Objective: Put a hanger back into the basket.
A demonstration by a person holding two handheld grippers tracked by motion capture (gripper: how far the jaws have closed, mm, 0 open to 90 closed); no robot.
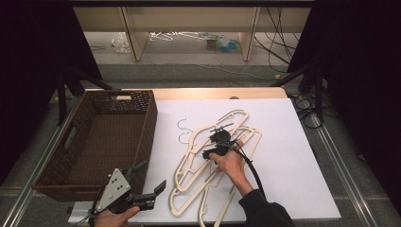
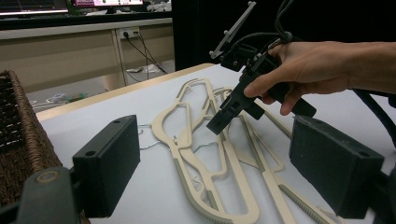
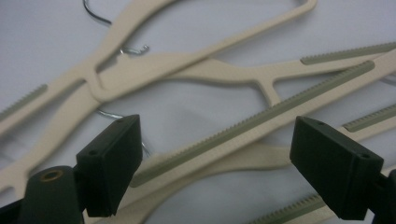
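Note:
A loose pile of several cream plastic hangers (image 1: 189, 161) with wire hooks lies in the middle of a white board (image 1: 288, 161). My right gripper (image 1: 213, 145) hovers low over the pile, jaws open and pointing down at it. In the right gripper view a ribbed hanger arm (image 3: 243, 130) runs across the gap between its open jaws (image 3: 215, 168), untouched. My left gripper (image 1: 150, 178) is held at the front left near the basket corner, open and holding nothing. Its own view looks between its jaws (image 2: 219, 172) at the hangers (image 2: 236, 177) and at the right gripper (image 2: 229, 112) in a hand.
A deep brown wicker basket (image 1: 151, 118) stands left of the board, its wall also at the left edge of the left gripper view (image 2: 23, 121). Bare board lies right of the pile. Cables and clutter lie on the floor beyond the table.

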